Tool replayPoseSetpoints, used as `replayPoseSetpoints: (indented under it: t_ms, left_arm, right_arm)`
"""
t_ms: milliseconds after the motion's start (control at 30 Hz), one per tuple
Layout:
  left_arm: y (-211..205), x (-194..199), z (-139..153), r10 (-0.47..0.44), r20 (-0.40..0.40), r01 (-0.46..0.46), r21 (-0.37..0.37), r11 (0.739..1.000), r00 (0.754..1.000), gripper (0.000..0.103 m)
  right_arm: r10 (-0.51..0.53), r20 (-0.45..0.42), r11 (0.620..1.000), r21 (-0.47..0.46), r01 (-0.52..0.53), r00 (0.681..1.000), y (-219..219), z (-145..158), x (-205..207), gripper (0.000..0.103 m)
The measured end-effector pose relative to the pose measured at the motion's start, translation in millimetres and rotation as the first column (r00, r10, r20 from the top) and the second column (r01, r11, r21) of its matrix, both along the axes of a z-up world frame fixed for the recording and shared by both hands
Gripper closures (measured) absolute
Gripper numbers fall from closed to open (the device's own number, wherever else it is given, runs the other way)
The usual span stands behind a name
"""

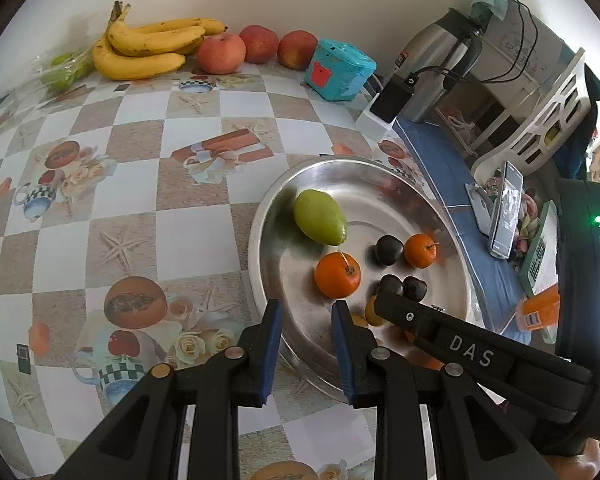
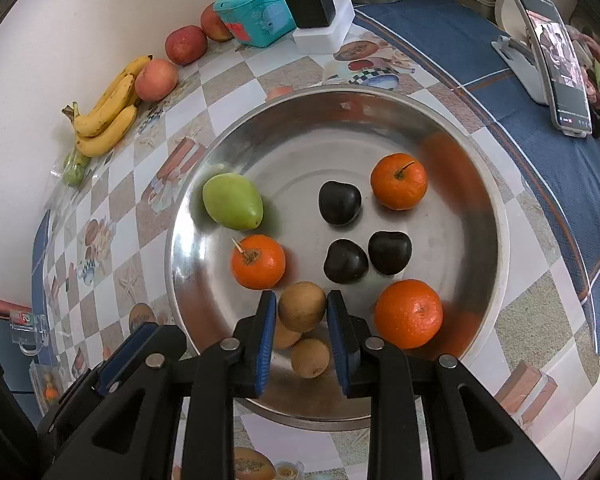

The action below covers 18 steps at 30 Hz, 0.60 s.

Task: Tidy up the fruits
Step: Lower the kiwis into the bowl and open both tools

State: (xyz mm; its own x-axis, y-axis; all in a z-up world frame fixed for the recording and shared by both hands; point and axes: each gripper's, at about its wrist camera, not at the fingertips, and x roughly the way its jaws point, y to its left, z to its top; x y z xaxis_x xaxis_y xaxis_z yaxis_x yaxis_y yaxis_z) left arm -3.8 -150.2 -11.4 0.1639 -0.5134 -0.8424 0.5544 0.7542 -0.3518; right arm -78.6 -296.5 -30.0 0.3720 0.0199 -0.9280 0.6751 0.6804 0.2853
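Observation:
A steel bowl [image 2: 496, 216] holds a green mango [image 2: 232, 201], three oranges [image 2: 399, 181], three dark plums [image 2: 339, 202] and three kiwis [image 2: 302, 306]. My right gripper [image 2: 302, 312] is open above the bowl's near side, its fingers either side of the top kiwi, a small gap on each side. My left gripper [image 1: 306, 320] is open and empty over the bowl's [image 1: 260, 240] left rim. The right gripper's body [image 1: 460, 344] crosses the left wrist view and hides part of the kiwis. Bananas [image 1: 148, 44] and three apples [image 1: 222, 53] lie by the wall.
A teal box [image 1: 338, 70], a black charger on a white block [image 1: 388, 108], a steel kettle [image 1: 432, 64] and a phone on a stand [image 1: 506, 210] stand at the right. Green fruit in a clear bag [image 1: 64, 70] lies at the far left. A white chair [image 1: 540, 120] stands beyond.

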Motion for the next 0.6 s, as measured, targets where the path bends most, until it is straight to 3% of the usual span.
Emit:
replayPoseSetpoints:
  t_ms: [333, 600]
  left_arm:
    - [11.6, 9.3, -3.3, 0.065, -0.020, -0.065, 0.014, 0.998, 0.998, 0.074]
    - [27.1, 18.9, -8.7, 0.178, -0.008, -0.177, 0.089, 0.980, 0.984, 0.074]
  right_arm:
    - [0.015, 0.011, 1.000, -0.008, -0.015, 1.000, 0.4, 2.2, 1.9, 0.076]
    - [0.050, 0.016, 0.998, -0.023, -0.050, 0.999, 5.2, 4.3, 6.9, 0.076]
